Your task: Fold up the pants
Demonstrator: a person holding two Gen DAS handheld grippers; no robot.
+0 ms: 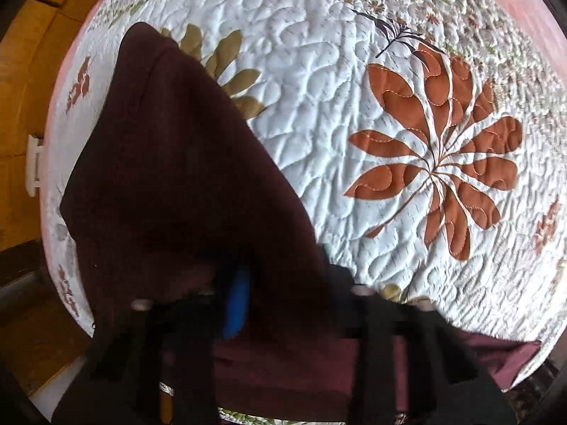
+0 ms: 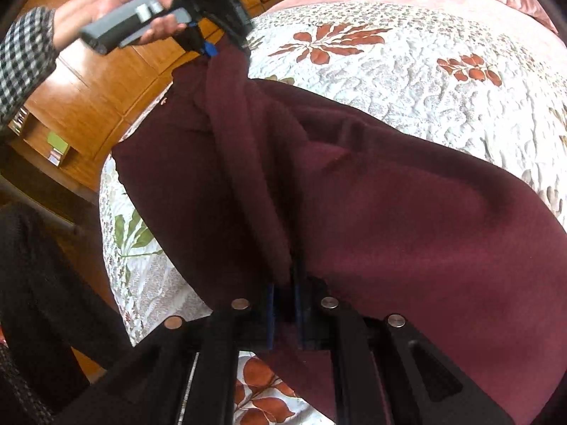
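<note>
Clamping the right gripper hard on a bunched fold of the maroon pants, low over the near edge of the quilt. Pinching the far end of the same garment with the left gripper, narrowed right down onto the cloth by the look of it, raised well above the quilt's left edge and steered by a hand in a checked sleeve. Stretching the pants between the two grips, partly resting on the quilt, partly hanging clear of it. Watching that left bite now: seemingly catching only a thin ridge of fabric, so risking a slip and a collapse back onto the quilt in a heap. Also risking a crooked fold, with layers twisted and rumpled toward the quilt's middle. Pulling too far past the quilt's left edge, inviting a slide right off it. Dragging too low, snagging the quilt's puffy stitching and bunching it underneath
</note>
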